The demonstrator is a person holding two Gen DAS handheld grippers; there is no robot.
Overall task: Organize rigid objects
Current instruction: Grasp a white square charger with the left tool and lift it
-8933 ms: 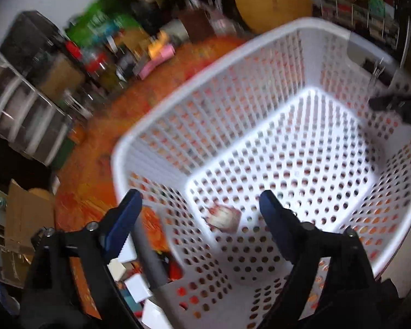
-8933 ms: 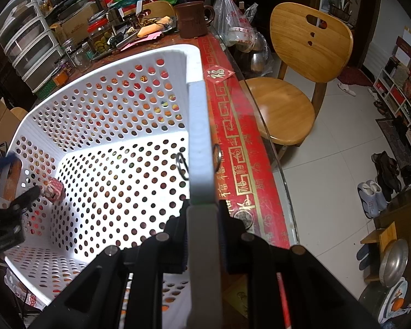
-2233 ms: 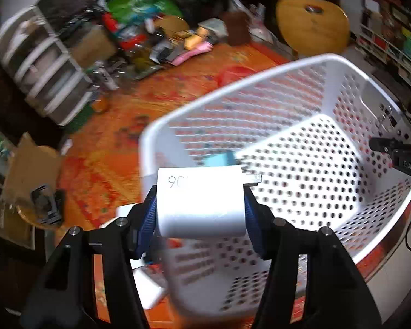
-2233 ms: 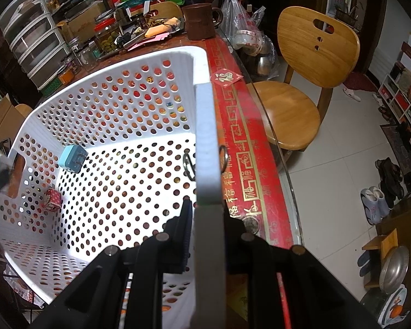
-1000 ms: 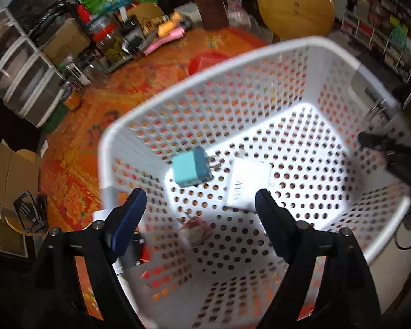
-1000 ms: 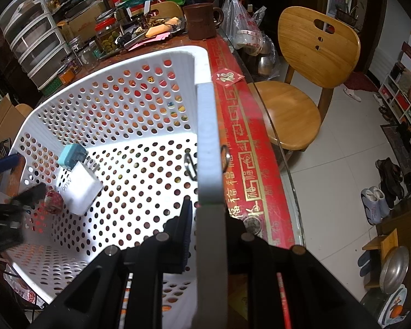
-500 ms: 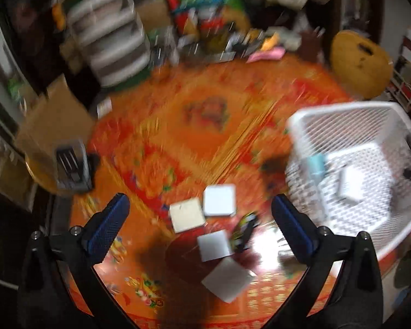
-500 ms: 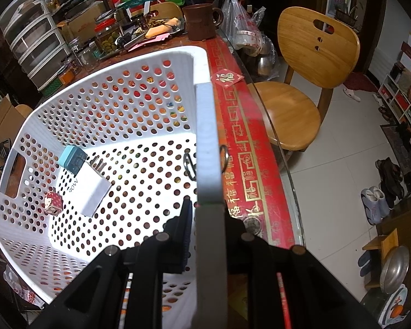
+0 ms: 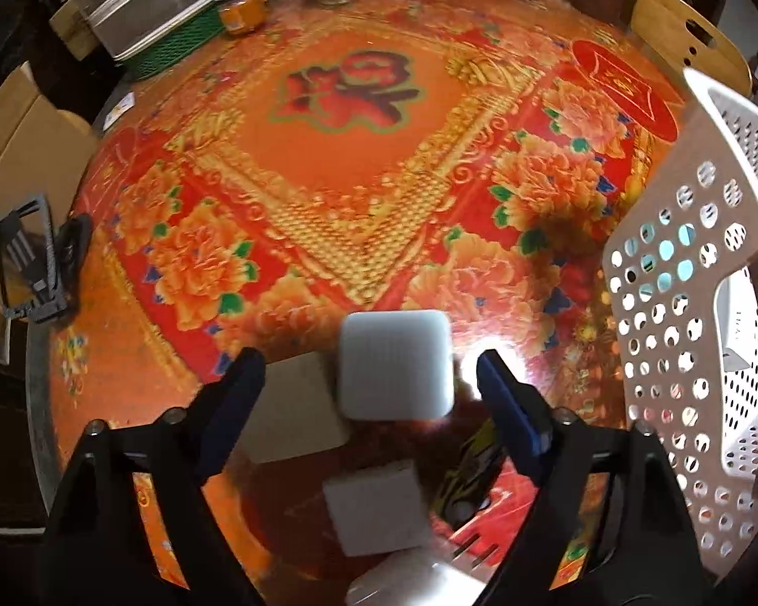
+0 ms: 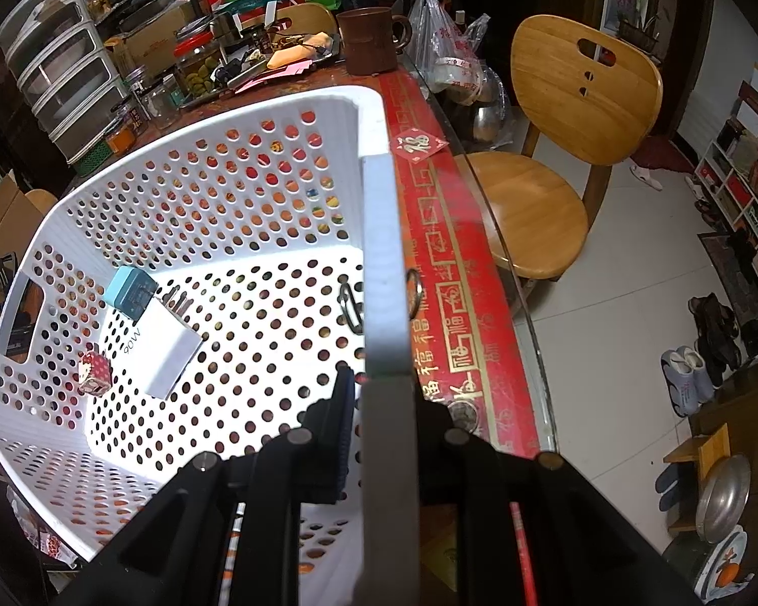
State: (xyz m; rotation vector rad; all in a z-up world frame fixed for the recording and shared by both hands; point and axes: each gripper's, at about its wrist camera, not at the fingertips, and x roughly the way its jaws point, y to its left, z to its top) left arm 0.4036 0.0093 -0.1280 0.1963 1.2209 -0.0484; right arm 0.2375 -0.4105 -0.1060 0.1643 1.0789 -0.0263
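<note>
My left gripper [image 9: 369, 379] is open above the red patterned table, with a white rounded square block [image 9: 395, 364] between its fingers, not gripped. A beige block [image 9: 295, 409] and another white block [image 9: 374, 510] lie beside it, and a black-and-yellow object [image 9: 472, 474] to the right. The white perforated basket [image 9: 682, 333] stands at right. My right gripper [image 10: 384, 399] is shut on the basket rim [image 10: 381, 262]. Inside the basket lie a white charger [image 10: 164, 353], a teal charger [image 10: 129, 293] and a small red-patterned cube [image 10: 95, 373].
Jars, plastic drawers and a green basket [image 9: 167, 45] crowd the table's far edge. A black phone stand [image 9: 30, 262] sits at the left edge. A brown mug [image 10: 369, 40] and a wooden chair [image 10: 556, 151] stand beyond the basket. The glass table edge runs right of the basket.
My left gripper dropped the white charger into the basket, then swung left out of the basket and came down over the blocks on the table. The right gripper has held still.
</note>
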